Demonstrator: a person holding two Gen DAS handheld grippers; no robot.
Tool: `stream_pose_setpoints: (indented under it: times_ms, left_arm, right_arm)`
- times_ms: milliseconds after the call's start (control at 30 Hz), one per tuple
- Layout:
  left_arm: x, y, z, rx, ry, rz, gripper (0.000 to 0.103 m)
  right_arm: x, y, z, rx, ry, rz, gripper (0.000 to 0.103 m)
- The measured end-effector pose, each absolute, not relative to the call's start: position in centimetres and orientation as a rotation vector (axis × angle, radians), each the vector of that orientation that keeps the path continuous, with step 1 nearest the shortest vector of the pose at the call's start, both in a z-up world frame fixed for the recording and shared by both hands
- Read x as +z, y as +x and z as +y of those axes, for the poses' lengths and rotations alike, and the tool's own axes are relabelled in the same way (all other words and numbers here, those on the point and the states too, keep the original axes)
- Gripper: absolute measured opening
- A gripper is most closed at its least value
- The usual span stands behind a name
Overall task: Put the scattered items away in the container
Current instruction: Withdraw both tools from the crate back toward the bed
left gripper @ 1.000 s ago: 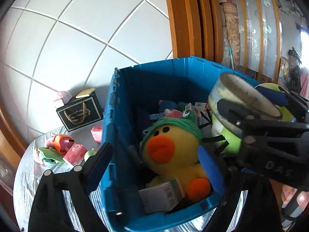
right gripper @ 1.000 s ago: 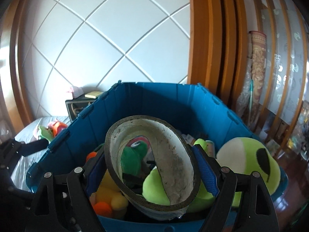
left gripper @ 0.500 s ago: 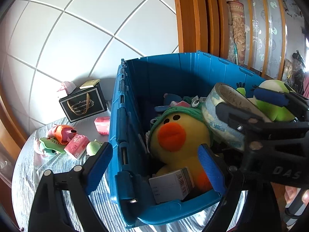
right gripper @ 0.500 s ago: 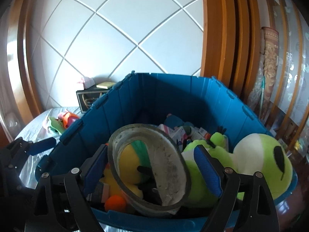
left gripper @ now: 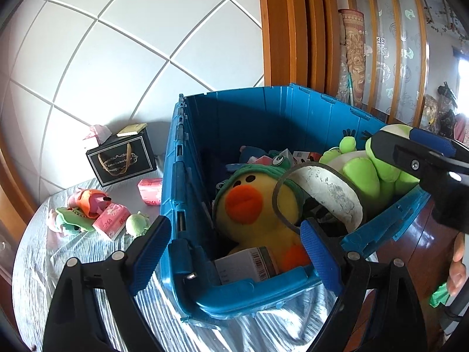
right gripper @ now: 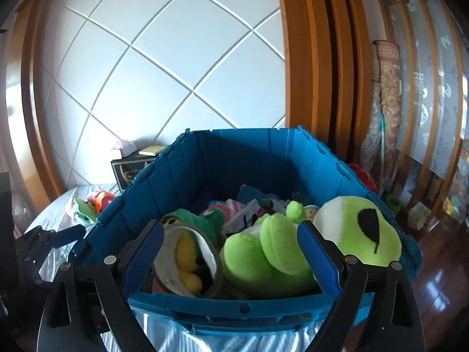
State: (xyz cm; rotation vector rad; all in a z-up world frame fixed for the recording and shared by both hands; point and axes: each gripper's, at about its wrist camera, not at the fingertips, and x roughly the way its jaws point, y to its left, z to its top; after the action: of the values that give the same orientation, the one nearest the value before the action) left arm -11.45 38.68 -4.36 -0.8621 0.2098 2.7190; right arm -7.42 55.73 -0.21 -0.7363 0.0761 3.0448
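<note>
A blue plastic crate (left gripper: 246, 290) (right gripper: 222, 311) stands on the silver-covered table. A big tape roll (left gripper: 319, 199) (right gripper: 187, 261) lies loose in it, leaning against a yellow duck plush (left gripper: 252, 211) and a green frog plush (right gripper: 293, 252). A small white box (left gripper: 246, 267) lies at the crate's near wall. My right gripper (right gripper: 231, 258) is open and empty, pulled back over the crate's near rim. My left gripper (left gripper: 234, 249) is open and empty at the crate's left corner. Scattered on the table are pink tissue packs (left gripper: 112, 220), a small green plush (left gripper: 137, 223) and an orange-pink toy (left gripper: 88, 202).
A black gift box (left gripper: 121, 158) with a notepad on top stands by the white tiled wall. Another pink pack (left gripper: 151, 190) lies beside the crate. Wooden door frames and a rolled rug (right gripper: 384, 102) stand at the right, with dark floor below.
My right gripper lowered the tape roll into the crate, opened and let it go, then drew back. The left gripper backed off a little from the crate.
</note>
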Motion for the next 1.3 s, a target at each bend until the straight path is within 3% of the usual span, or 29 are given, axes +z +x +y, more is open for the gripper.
stream_pose_setpoints:
  times_ms: [167,267,333,600,1000,1300]
  left_arm:
    - [-4.3,-11.0,38.4,2.723,-0.855,0.194,0.091]
    - [-4.2,-10.8,38.1,2.724,-0.848,0.18,0.094]
    - [-4.1,-10.6,37.8,2.731,-0.838,0.172,0.102]
    - [-3.7,-10.3,33.5,2.762,-0.826,0.128,0.102]
    - [-4.8,-11.8,18.7,2.836,-0.884,0.064,0.103]
    - [-8.3,-15.6,7.9,2.902,-1.035,-0.015,0.103]
  right_arm:
    - [-0.4,-6.8,56.2,3.025,-0.732,0.076,0.102]
    - [-0.2,-6.5,56.2,3.024,-0.723,0.072,0.102]
    - [0.0,-6.3,56.0,3.027,-0.713,0.075,0.102]
    - [1.6,-5.8,52.2,3.077,-0.639,0.086,0.103]
    - [2.1,-8.6,36.3,3.186,-0.633,0.003,0.103]
    - [-0.6,-13.3,26.1,3.248,-0.751,-0.044,0.103]
